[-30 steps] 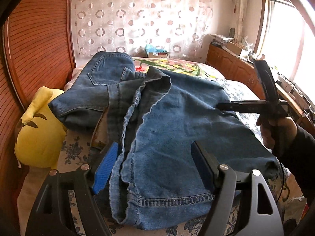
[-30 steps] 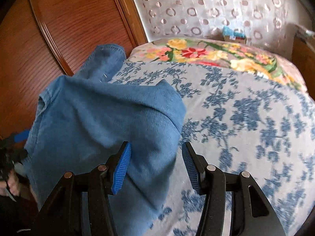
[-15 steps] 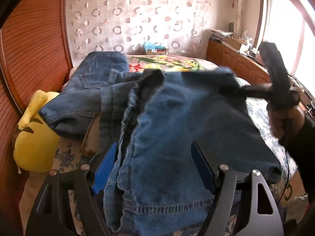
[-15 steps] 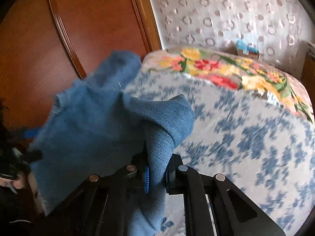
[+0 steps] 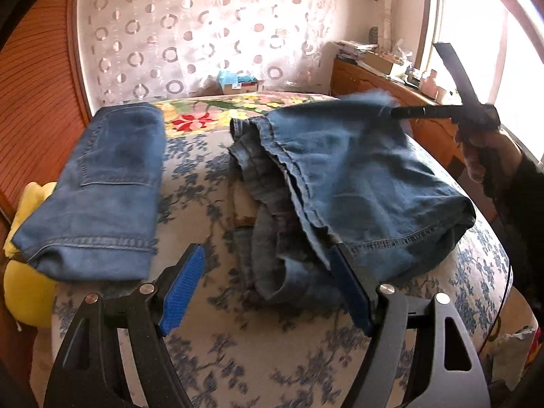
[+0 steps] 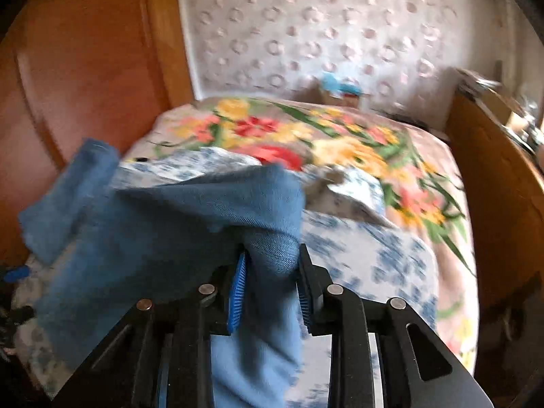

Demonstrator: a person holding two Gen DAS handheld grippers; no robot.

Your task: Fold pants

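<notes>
On the bed (image 5: 306, 367), one folded pair of jeans (image 5: 102, 190) lies aside while the right gripper (image 6: 270, 292), fingers clamped on denim, lifts rumpled, unfolded pants (image 5: 357, 183); the left gripper (image 5: 268, 292) hangs open, empty.

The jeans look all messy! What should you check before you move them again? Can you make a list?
1. Right gripper jaws clamped on the jeans: ok.
2. Left gripper jaws open, holding nothing: ok.
3. Jeans lying flat: not ok, bunched and partly lifted.
4. Jeans apart from the folded pair: ok.
5. How many layers the right jaws pinch: cannot tell.
6. Bed space beneath the left gripper: ok.
</notes>
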